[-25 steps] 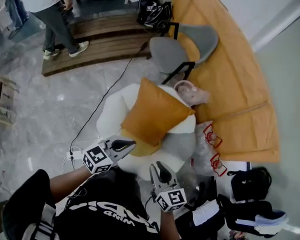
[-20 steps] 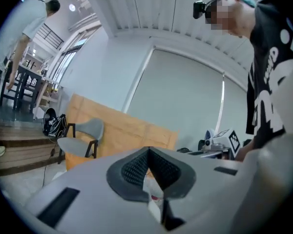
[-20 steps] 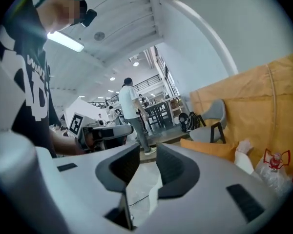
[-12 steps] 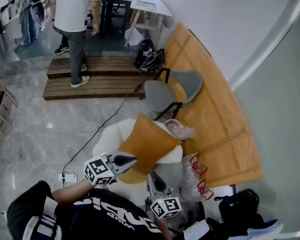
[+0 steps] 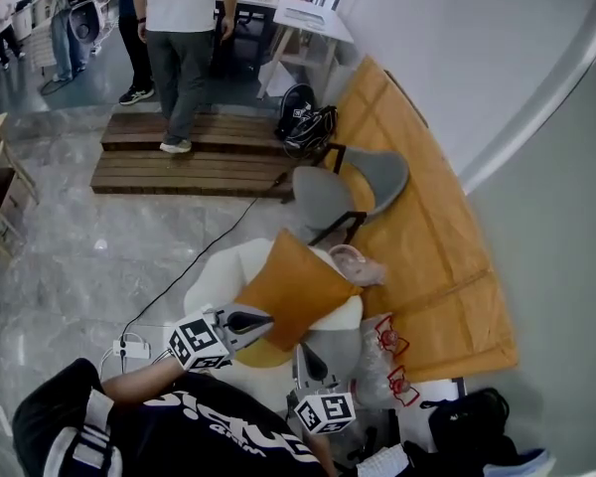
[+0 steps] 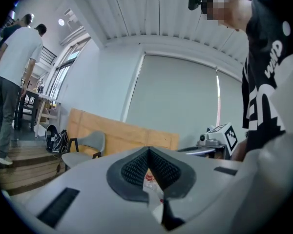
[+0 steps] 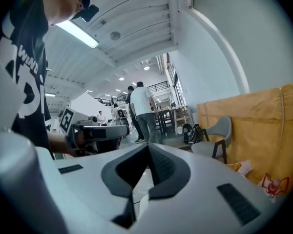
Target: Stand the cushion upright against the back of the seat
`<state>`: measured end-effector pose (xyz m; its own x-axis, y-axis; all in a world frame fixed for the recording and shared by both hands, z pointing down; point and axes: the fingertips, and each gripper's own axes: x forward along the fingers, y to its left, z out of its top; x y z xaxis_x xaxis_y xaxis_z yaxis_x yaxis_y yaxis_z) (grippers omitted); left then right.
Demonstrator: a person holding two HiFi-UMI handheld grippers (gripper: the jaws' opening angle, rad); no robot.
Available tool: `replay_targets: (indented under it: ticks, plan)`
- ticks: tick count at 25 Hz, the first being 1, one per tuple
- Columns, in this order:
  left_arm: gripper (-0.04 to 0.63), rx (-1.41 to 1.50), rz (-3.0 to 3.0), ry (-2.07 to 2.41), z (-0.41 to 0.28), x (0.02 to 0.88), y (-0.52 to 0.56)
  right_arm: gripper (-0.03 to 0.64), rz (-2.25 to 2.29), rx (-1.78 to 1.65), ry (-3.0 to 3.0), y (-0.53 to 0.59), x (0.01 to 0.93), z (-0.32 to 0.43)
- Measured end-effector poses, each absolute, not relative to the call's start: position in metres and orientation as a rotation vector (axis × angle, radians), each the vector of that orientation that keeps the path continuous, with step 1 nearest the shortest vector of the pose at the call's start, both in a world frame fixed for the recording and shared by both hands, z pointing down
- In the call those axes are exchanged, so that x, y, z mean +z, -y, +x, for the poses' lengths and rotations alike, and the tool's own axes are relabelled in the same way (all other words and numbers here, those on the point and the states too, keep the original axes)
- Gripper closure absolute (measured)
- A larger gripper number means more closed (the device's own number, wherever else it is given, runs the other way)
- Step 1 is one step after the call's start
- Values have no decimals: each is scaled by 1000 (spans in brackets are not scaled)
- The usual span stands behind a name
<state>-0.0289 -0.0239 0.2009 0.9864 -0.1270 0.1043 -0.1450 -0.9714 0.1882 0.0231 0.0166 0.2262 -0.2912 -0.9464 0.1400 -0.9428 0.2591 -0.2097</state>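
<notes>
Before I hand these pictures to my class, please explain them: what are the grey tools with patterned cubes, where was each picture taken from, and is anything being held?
There is no robot here. A person holds a grey two-jaw gripper in each hand, and the patterned cubes are parts of those grippers. The head view comes from a camera on the person's head, looking steeply down. The left gripper view and the right gripper view come from cameras riding on each tool, looking along its jaws. The left gripper is shut and empty. The right gripper has just closed its jaws, with nothing between them. In front, an orange square fabric cushion leans propped in a white rounded armchair. Beyond it stands a grey chair with black legs.
</notes>
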Motion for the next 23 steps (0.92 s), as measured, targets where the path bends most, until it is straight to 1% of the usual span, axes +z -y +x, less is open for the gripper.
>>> replay_targets:
  ticks: [5,11,23]
  plan:
    - [588,141,2965,281,-30,198,27,595,-1964,-370,-2442,-11,225,25]
    - [588,128,2968,281,-23,195,22,595,-1961,-318,-2476,-8,218,21]
    - [588,112,2951,284,-28,194,22,595,-1965,-346,-2470,-10,222,18]
